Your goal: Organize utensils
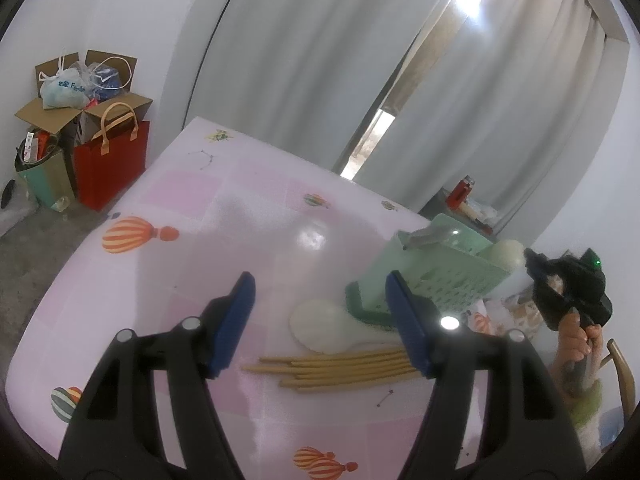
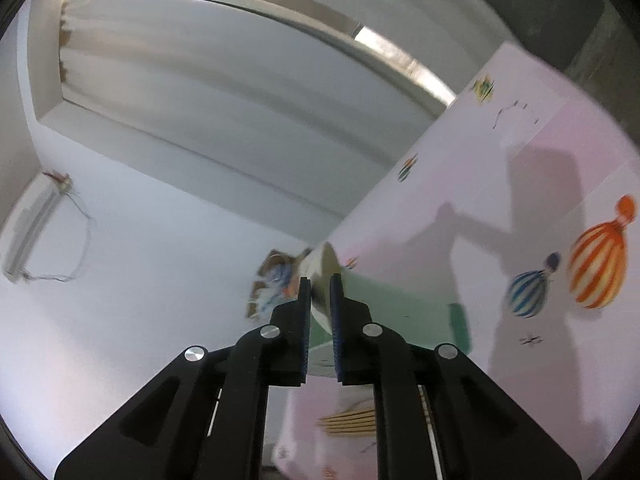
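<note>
Nearest, the left gripper (image 1: 320, 320) hovers with jaws spread above the chopsticks (image 1: 332, 370) and white spoon (image 1: 320, 326) on the desk (image 1: 240, 208). Farther right, the right gripper (image 2: 320, 300) pinches what looks like a pale utensil at the tilted green holder (image 1: 436, 276). Risk: the holder tips over, spilling utensils.

The right gripper (image 2: 320, 280) pinches a white plastic spoon (image 2: 320, 270) between its blue-padded fingers (image 2: 305, 320), just over a tilted mint-green plastic basket (image 2: 394, 308) on the pink balloon-print tablecloth (image 2: 520, 140), with tan wooden chopsticks (image 2: 348, 422) lying nearer.
</note>
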{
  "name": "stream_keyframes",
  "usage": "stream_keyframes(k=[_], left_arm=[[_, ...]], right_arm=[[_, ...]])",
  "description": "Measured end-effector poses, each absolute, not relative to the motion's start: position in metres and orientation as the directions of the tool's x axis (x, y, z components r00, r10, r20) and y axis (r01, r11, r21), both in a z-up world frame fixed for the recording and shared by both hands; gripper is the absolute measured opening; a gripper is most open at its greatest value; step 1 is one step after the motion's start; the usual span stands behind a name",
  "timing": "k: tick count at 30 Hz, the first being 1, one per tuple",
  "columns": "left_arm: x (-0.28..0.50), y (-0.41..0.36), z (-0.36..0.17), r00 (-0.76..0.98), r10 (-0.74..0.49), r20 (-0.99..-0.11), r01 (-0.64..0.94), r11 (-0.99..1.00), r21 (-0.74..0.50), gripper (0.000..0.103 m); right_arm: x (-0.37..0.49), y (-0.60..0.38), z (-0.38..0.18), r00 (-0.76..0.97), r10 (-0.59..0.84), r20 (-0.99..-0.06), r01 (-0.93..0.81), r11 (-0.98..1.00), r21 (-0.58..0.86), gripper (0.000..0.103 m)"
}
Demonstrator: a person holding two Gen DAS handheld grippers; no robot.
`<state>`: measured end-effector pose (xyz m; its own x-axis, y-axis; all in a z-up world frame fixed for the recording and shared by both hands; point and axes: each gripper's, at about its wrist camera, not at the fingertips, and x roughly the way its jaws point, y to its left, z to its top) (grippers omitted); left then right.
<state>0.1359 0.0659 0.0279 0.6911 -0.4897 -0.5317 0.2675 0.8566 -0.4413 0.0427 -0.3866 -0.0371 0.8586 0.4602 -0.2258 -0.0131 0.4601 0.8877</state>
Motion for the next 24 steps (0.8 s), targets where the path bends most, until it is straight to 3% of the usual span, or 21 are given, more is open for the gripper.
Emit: stream_keyframes(k=[7,16,24], left_arm=[[0.137,0.063,0.024,0.677,-0.487,-0.552,0.265,0.861,-0.434,0.064],[0.134,0.046,0.020,0.659,-0.475,-0.584,0.292,0.876,-0.384,0.065],[0.126,0.024,0.013,0.646,-0.440,-0.624,0.301,0.898,-0.321,0.077]], right_arm=[[0.024,-0.385,-0.041,0.881,0.378,-0.285,0.047,0.530,0.847,0.013],[-0.010,-0.357,-0.047,0.876,0.256,-0.408,0.099,0.733,0.673,0.046],[-0.029,-0.313,-0.071,0.807,0.194,-0.558,0.130,0.864,0.487,0.069]])
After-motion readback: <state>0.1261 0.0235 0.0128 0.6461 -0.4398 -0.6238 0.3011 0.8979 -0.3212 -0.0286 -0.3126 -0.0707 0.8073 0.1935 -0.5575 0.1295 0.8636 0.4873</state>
